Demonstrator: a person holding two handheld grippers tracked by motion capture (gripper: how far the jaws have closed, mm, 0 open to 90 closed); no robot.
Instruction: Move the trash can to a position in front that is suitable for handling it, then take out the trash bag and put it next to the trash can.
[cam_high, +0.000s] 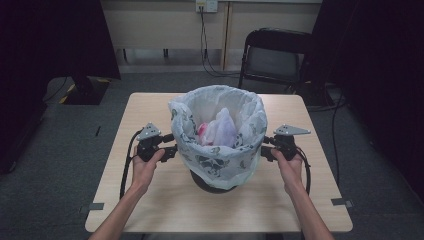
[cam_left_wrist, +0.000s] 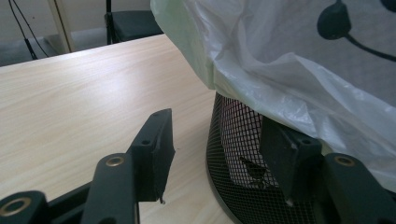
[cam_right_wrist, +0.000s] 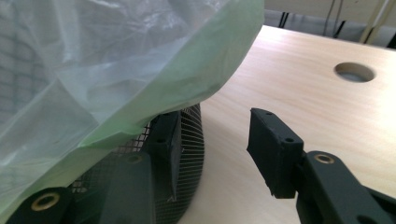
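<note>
Closing in on the bag (cam_high: 220, 150) hem: left hand-held gripper (cam_high: 169, 145) at 9 o'clock, right hand-held gripper (cam_high: 266, 147) at 3, both released. Next: pinch plastic only, clear of the mesh bin (cam_left_wrist: 238, 154).

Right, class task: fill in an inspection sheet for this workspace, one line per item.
Surface: pale wood table, with a round hole.
Job's things: black mesh bin lined with a patterned white bag; pink and white waste inside.
Clutter: nothing seen.
Grippers: left tongs and right tongs open, flanking the bin under the bag's overhang.
Cables: one trails from each gripper; wall cable behind.
Surroundings: black chair, grey carpet.
</note>
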